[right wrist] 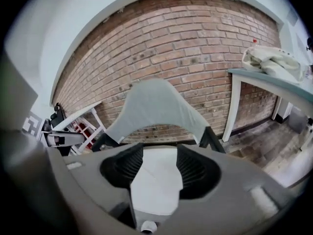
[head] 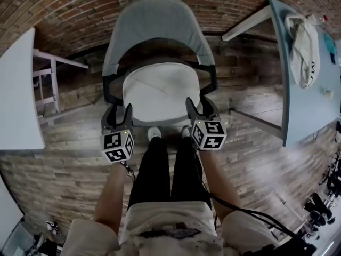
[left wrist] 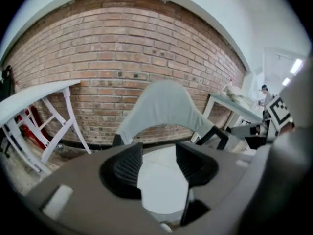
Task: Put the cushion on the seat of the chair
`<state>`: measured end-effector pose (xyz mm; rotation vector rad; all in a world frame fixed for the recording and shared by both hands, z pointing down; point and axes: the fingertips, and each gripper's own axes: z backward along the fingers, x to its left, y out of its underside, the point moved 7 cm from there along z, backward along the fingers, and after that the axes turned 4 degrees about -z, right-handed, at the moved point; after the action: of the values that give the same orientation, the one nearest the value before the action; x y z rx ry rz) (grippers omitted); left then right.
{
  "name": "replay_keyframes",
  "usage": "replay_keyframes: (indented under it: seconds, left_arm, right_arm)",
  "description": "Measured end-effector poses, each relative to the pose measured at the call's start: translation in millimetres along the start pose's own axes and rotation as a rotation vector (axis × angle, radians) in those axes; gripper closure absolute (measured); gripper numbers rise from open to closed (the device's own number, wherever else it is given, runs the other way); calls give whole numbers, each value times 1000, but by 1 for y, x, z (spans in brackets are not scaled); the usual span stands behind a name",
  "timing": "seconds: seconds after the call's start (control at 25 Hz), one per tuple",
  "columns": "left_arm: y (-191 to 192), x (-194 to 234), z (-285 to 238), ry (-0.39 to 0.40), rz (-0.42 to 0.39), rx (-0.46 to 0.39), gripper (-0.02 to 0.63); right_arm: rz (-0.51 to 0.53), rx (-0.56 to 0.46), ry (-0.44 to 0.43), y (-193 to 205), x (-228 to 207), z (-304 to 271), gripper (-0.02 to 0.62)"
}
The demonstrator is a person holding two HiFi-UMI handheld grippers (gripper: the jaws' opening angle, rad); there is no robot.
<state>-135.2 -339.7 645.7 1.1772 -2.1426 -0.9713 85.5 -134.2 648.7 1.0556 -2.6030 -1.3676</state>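
Nearest, the left claw (head: 120, 111) and the right claw (head: 199, 103) are seen just ahead of the person's shoes (head: 154, 133), one at each front corner of the white cushion (head: 160, 92). In the left gripper view the left claw (left wrist: 159, 152) is seen with white fabric filling the gap from jaw to jaw, and the same is seen at the right claw (right wrist: 160, 153); both are judged to be clamped on the cushion's front edge. The cushion is spread over the seat of the grey chair (head: 157, 25), inside the black arm frame (head: 108, 84), so the placing is judged nearly complete, with only the release left.

Trouble is most likely at that release. If the claws were drawn back before the jaws are parted, the cushion would be dragged forward off the seat onto the wooden floor (head: 69, 159). If one side were freed first, the cushion could be twisted askew against the arm frame. Beyond the backrest only the brick wall (head: 80, 9) is seen, so nothing there is at risk
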Motion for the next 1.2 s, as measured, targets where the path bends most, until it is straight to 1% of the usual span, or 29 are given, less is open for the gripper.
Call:
replay_keyframes:
  seconds: [0.24, 0.28, 0.48, 0.52, 0.56, 0.64, 0.72, 0.76, 0.84, 0.92, 1.04, 1.2]
  left_arm:
    - [-72, -13, 74, 34, -34, -81, 397]
    - [-82, -16, 85, 40, -40, -91, 399]
    - [-133, -34, 132, 77, -83, -168, 417]
    - [-141, -37, 141, 84, -93, -186, 426]
    - [-149, -41, 149, 90, -104, -202, 434]
    - [-160, -49, 166, 102, -126, -216, 452]
    - [-167, -56, 184, 110, -144, -220, 462]
    - [-172, -59, 190, 113, -152, -230, 474]
    - [-186, -62, 200, 117, -165, -255, 494]
    - [-196, -66, 209, 118, -165, -276, 521]
    - [-204, -71, 217, 113, -138, -301, 540]
    - [-207, -77, 224, 105, -144, -334, 615]
  right_arm:
    - [23, -69, -72, -60, 49, 72, 391]
    - [28, -82, -79, -70, 56, 84, 423]
    - [53, -168, -116, -119, 87, 135, 431]
    - [59, -187, -123, -127, 92, 145, 462]
    - [66, -204, -129, -135, 97, 154, 471]
    - [78, -223, -134, -145, 106, 173, 496]
    - [85, -235, -134, -150, 113, 191, 549]
    - [87, -249, -136, -156, 115, 198, 554]
    - [87, -280, -140, -169, 119, 210, 591]
    - [96, -301, -148, -179, 121, 220, 595]
    - [125, -317, -165, -187, 126, 228, 595]
    - [130, -322, -183, -188, 132, 237, 597]
